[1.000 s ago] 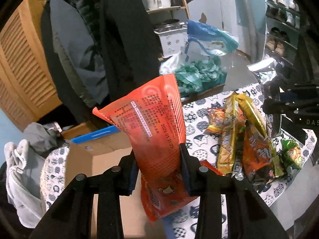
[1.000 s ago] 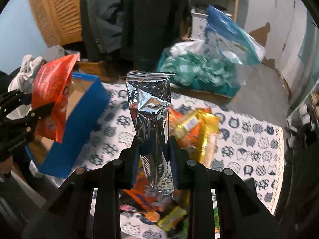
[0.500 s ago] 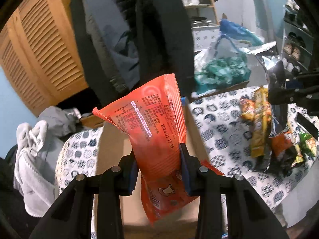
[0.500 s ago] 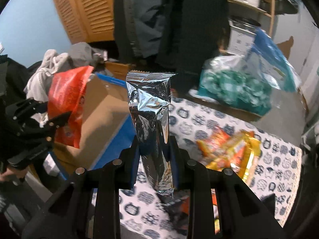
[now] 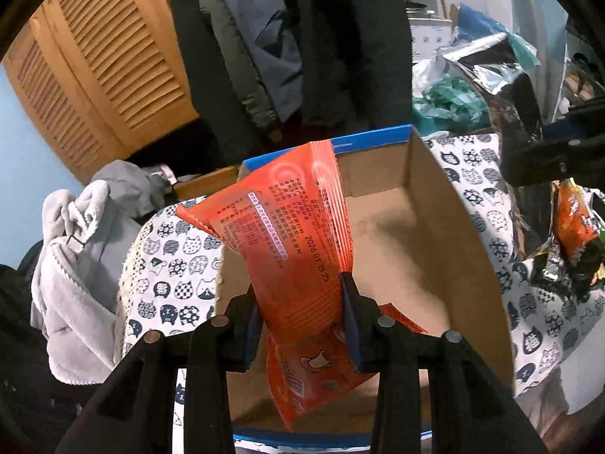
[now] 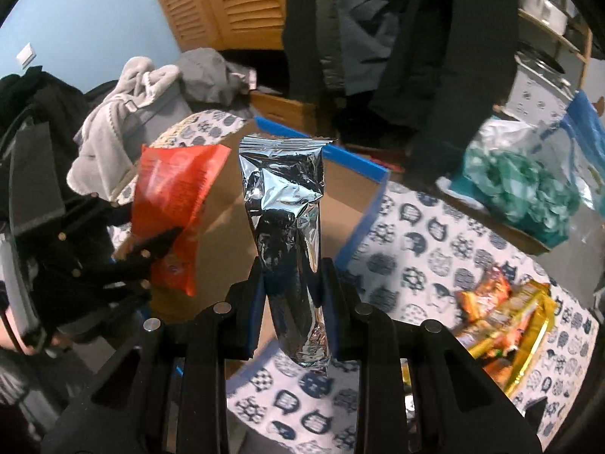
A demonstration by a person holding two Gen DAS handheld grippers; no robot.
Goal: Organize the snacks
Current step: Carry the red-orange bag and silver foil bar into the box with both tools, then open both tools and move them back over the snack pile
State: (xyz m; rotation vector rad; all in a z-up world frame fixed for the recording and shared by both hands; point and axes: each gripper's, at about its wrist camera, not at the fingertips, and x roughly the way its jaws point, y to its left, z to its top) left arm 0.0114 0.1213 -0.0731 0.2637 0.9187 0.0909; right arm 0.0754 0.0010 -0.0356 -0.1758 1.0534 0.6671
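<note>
A glossy orange plastic packet point(image 5: 298, 249) hangs over a matt brown cardboard box point(image 5: 465, 234), beside a crinkled mirror-bright foil packet point(image 6: 287, 227) and printed cloth tablecloth point(image 6: 423, 242).

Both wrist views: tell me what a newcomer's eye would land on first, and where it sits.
First the orange snack packet, clamped upright in the left gripper directly over the open cardboard box with blue edges. Next the crinkled silver foil packet, pinched in the right gripper near the box's edge. Behind both, the cat-print tablecloth carries a heap of bright snack wrappers at the right.
</note>
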